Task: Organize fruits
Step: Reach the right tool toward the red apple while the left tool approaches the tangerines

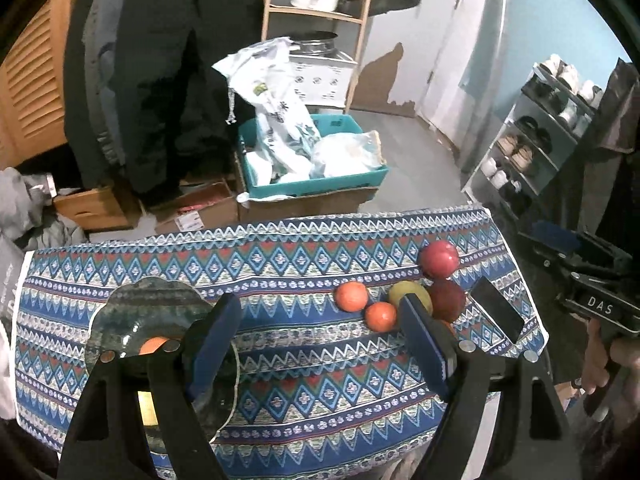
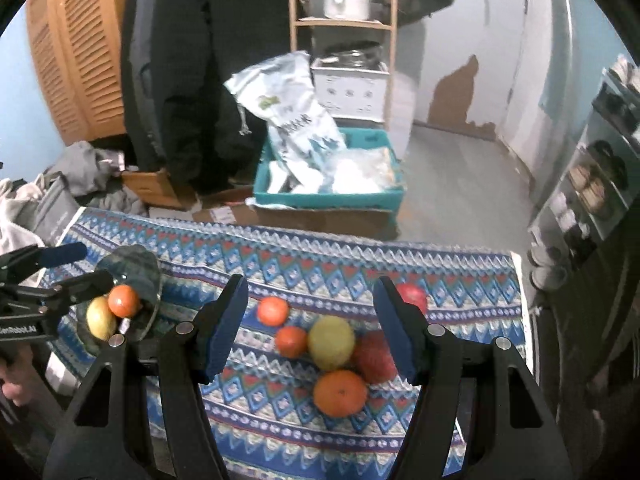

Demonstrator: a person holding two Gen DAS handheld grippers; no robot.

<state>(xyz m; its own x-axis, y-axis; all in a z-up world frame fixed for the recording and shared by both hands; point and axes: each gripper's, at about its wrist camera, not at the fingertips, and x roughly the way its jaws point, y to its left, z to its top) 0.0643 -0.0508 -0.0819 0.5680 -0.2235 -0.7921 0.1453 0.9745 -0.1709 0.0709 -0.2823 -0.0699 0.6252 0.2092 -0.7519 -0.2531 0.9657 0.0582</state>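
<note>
A clear glass bowl [image 2: 136,268] stands on the left of the patterned tablecloth [image 2: 304,432], holding an orange [image 2: 124,300] and a yellow fruit [image 2: 101,317]. On the right lies a loose pile: two small oranges [image 2: 273,311], a yellow fruit [image 2: 331,343], a big orange [image 2: 340,393], a dark red fruit [image 2: 374,356] and a red apple [image 2: 414,294]. My right gripper [image 2: 310,292] hovers open over this pile, gripping nothing. My left gripper [image 1: 320,308] is open and empty between the bowl [image 1: 148,308] and the pile [image 1: 351,296].
A dark phone [image 1: 498,314] lies at the cloth's right edge beside the fruit. Beyond the table are a teal crate [image 1: 320,184] of bags, cardboard boxes, a wooden shelf [image 1: 316,12] with pots, a shoe rack [image 1: 532,140] and a hanging dark coat [image 1: 168,80].
</note>
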